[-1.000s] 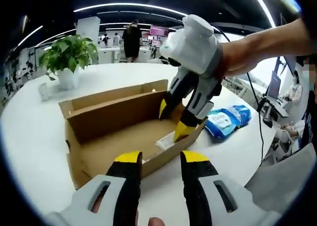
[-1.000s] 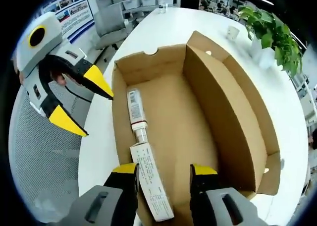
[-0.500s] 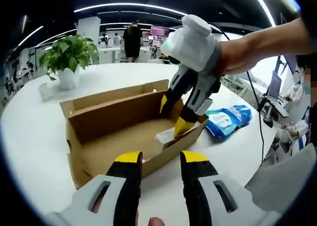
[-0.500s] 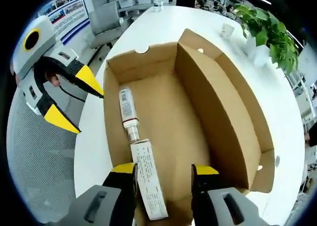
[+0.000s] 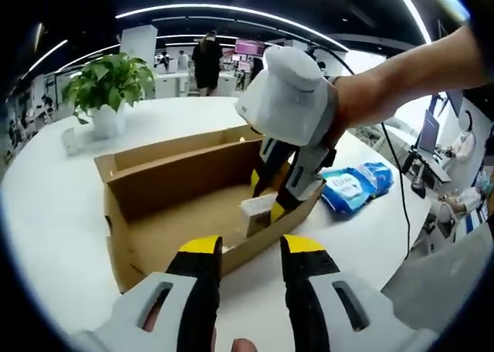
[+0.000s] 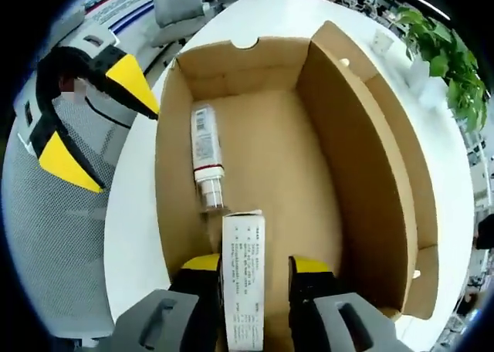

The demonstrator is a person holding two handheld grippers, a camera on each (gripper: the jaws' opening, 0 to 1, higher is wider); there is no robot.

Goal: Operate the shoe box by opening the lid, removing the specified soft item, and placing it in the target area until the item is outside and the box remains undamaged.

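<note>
The open cardboard shoe box lies on the white table. In the left gripper view my right gripper reaches down into the box's right end, shut on a white printed carton. The right gripper view has that carton pinched between my right gripper's yellow tips, above the box floor. A small tube lies along the box's left wall. A blue soft pack rests on the table outside the box. My left gripper hovers open at the box's near edge, empty.
A potted plant and a small white cup stand at the table's far left. My left gripper hangs open beside the box's left wall, over a grey mesh chair. People and desks fill the background.
My right gripper has dropped deeper into the box, closed its jaws on the white carton and tipped it up off the floor. The left gripper has stayed open in place.
</note>
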